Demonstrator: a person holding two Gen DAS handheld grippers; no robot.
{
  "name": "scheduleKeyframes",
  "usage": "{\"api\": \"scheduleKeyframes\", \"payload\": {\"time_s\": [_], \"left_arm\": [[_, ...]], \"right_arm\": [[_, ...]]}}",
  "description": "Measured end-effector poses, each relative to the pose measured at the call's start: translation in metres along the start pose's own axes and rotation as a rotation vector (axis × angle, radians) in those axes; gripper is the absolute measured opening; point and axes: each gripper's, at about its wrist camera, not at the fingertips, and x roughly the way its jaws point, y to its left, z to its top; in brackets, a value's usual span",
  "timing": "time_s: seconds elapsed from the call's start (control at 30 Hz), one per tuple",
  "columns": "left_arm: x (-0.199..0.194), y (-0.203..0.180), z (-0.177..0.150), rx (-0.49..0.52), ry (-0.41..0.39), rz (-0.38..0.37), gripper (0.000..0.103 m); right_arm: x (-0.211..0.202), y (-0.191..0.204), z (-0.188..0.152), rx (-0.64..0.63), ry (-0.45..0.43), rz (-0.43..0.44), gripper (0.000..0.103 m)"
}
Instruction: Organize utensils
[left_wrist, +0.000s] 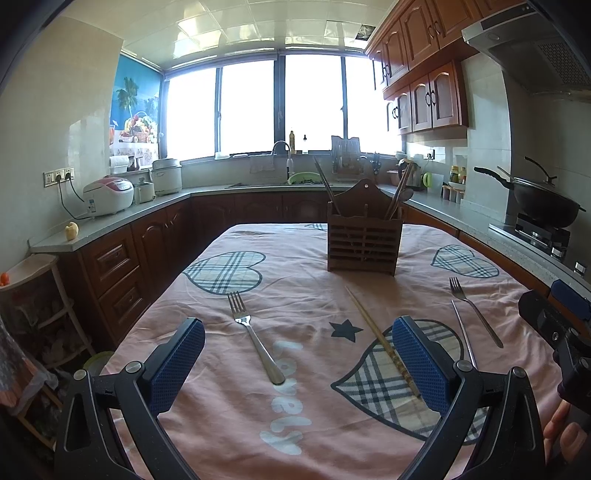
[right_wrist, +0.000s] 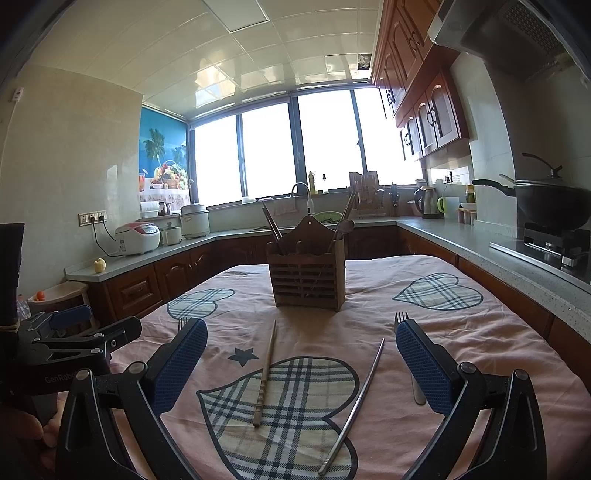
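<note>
A brown wooden utensil holder (left_wrist: 362, 243) (right_wrist: 308, 278) stands upright at the far middle of the pink tablecloth, with chopsticks and a spoon in it. A steel fork (left_wrist: 255, 338) lies between my left gripper's fingers. A wooden chopstick (left_wrist: 380, 339) (right_wrist: 266, 373) lies by its right finger. A metal chopstick (left_wrist: 463, 332) (right_wrist: 354, 402) and a second fork (left_wrist: 474, 312) (right_wrist: 402, 318) lie to the right. My left gripper (left_wrist: 295, 360) is open and empty above the table. My right gripper (right_wrist: 301, 363) is open and empty over both chopsticks.
The table (left_wrist: 295, 266) is ringed by kitchen counters (left_wrist: 122, 221). A wok on a stove (right_wrist: 554, 214) is at the right, rice cookers (left_wrist: 109, 195) at the left, a sink (left_wrist: 284, 177) under the window. Each gripper shows at the edge of the other's view.
</note>
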Motion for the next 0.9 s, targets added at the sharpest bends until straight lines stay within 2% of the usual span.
{"api": "scheduleKeyframes", "payload": {"time_s": [0.9], "left_arm": [[0.0036,-0.0043,0.0012,0.003,0.002,-0.003,0.102]], "right_arm": [[-0.0003,-0.0003,0.0008,0.002,-0.001,0.0,0.103]]}}
